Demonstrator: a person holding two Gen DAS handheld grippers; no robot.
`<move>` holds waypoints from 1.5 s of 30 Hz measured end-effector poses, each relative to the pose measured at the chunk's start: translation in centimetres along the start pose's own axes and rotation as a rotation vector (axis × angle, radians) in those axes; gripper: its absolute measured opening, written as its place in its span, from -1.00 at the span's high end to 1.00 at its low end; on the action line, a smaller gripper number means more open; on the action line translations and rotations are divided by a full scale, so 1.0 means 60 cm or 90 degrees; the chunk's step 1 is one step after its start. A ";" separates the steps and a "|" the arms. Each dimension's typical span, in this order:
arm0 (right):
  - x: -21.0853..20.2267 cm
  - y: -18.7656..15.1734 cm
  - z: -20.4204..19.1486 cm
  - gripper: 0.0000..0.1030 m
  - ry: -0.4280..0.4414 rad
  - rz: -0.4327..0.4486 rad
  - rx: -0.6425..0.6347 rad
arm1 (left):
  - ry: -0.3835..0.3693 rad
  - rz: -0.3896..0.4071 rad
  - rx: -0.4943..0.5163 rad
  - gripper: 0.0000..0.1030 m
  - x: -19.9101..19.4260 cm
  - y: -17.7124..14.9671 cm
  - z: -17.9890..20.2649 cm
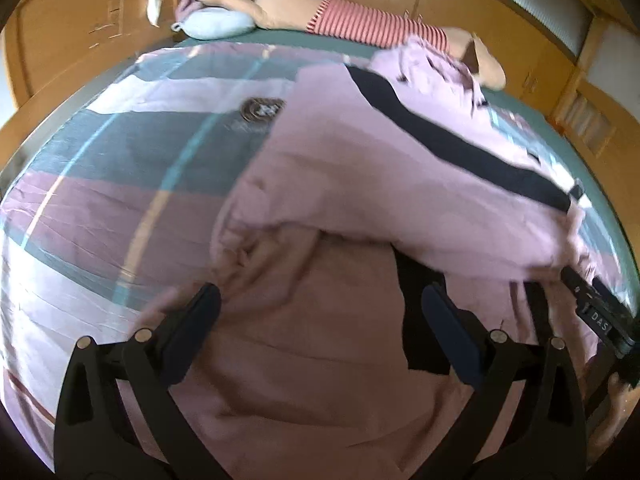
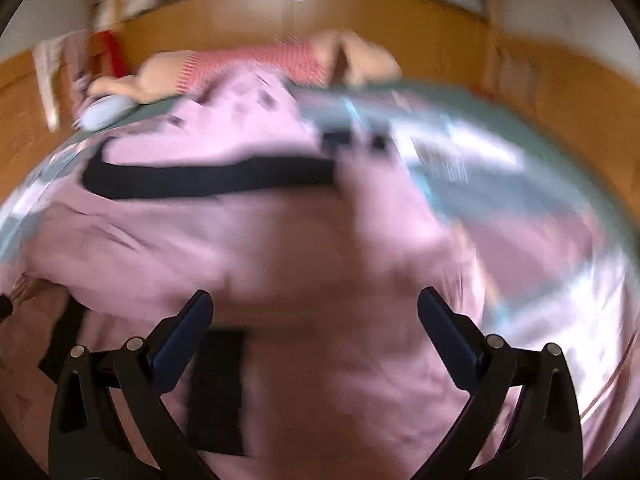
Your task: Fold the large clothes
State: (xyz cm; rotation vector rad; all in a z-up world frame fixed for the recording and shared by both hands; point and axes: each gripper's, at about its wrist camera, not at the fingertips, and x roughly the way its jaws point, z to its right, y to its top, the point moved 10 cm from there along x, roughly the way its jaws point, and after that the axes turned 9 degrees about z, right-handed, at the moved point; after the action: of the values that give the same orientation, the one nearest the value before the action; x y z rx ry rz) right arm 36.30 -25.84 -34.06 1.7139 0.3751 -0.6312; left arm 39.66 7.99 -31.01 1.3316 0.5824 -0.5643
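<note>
Both tongs stand released, with nothing between their fingers. Left gripper (image 1: 320, 308) hovers with its jaws wide apart over the near part of the pink garment (image 1: 360, 184), and the right gripper (image 2: 314, 312) hangs the same way over the cloth in its own view, which is badly smeared by motion blur. In the left wrist view the body of the right tool shows at the far right edge with a hand (image 1: 618, 404) beneath it, close to the garment's right-hand edge.

The garment lies on the bed, spread over a striped quilt (image 1: 120, 200), with one part already turned over so that its black stripe (image 1: 460, 136) runs diagonally across the top layer. The fold's lower edge looks puffy and loose, not pressed flat.

Risks from here, as I judge them: with neither tool holding, the turned-over layer may slide or spring back. A pinch taken too deep could catch the quilt along with the cloth and drag the bedding. A pinch on only one layer would pull the fold askew. The blur suggests speed, which makes a missed grab likely. A plush toy (image 1: 304, 8) and a small pale cushion (image 1: 216, 24) lie well apart at the far edge, so they pose little trouble.
</note>
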 end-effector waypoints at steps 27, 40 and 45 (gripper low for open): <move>0.019 -0.023 -0.009 -0.97 -0.026 -0.018 -0.044 | -0.070 -0.067 0.153 -0.96 0.047 -0.078 0.110; 0.018 -0.022 -0.009 -0.97 -0.018 -0.014 -0.036 | -0.082 -0.067 0.068 -0.96 0.035 -0.062 0.094; 0.018 -0.022 -0.009 -0.97 -0.018 -0.013 -0.036 | -0.029 -0.063 0.159 -0.96 0.044 -0.074 0.108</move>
State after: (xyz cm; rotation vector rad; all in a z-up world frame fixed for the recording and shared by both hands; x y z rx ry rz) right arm 36.52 -25.09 -35.66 1.6474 0.3881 -0.6527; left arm 39.03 0.78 -35.05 1.5269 0.5562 -0.7657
